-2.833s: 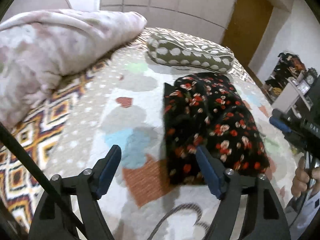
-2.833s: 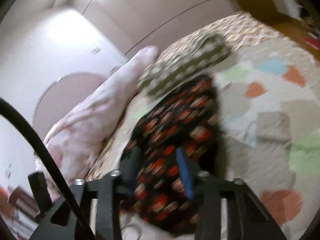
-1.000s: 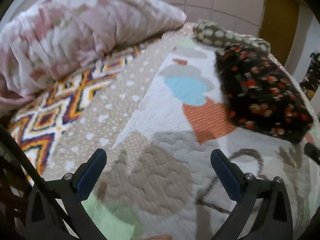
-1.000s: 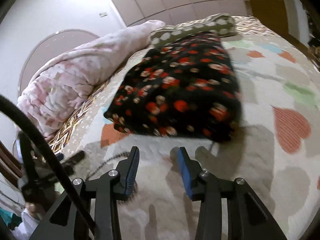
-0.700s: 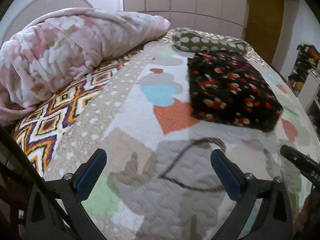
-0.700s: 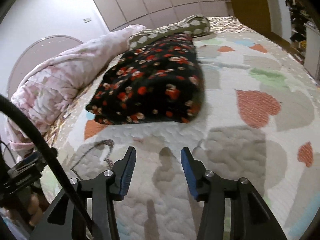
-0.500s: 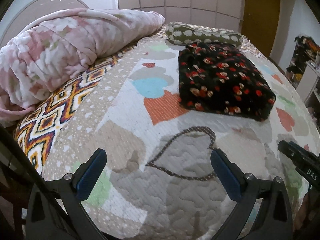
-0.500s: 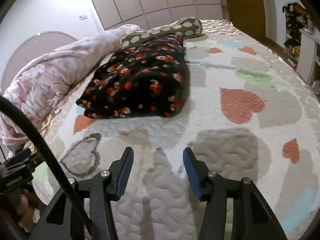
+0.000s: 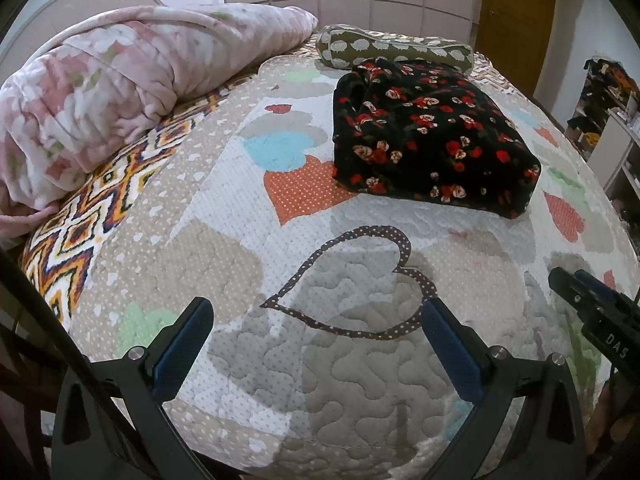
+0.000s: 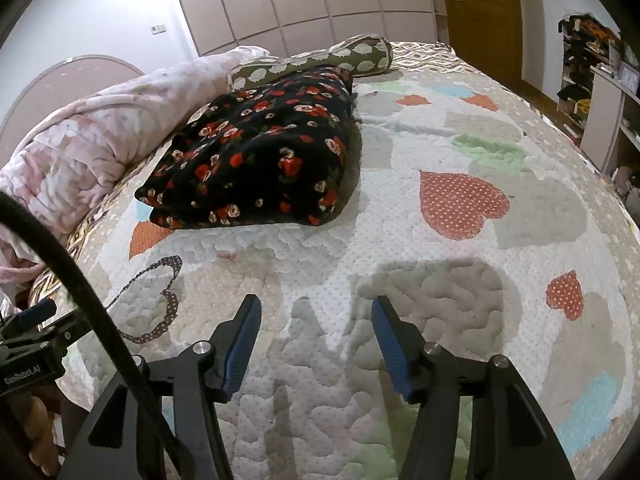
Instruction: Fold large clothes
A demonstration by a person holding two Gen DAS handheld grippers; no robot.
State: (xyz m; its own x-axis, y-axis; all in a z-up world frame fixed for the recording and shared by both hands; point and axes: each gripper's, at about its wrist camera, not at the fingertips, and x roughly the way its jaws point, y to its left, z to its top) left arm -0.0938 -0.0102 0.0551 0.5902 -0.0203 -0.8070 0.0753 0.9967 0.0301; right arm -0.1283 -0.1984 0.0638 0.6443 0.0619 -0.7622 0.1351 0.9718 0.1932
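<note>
Left wrist view: the left gripper [image 9: 316,322] hangs above the near part of the heart-patterned quilt [image 9: 360,380], its blue-padded jaws spread wide with nothing between them, over a dotted heart outline [image 9: 352,280]. The folded black floral garment [image 9: 428,132] lies flat on the quilt beyond that outline, well apart from the gripper. Its far edge touches a green patterned bolster [image 9: 394,50] at the far end of the bed. A bundled pink blanket [image 9: 120,84] lies left of the garment, apart from it. The right gripper's tip [image 9: 580,292] enters at the right edge, off to the garment's near right. Right wrist view: the right gripper [image 10: 316,330] is held above the quilt [image 10: 440,240], jaws parted, holding nothing. The garment [image 10: 264,152] sits ahead and left of it as a thick, squared stack, not touched by either tool. The bolster [image 10: 316,60] lies along the garment's far edge, the blanket [image 10: 100,136] on its left. The left gripper [image 10: 28,320] shows at the left edge, near-left of the garment. A brown door [image 10: 480,16] stands beyond the bed.
</note>
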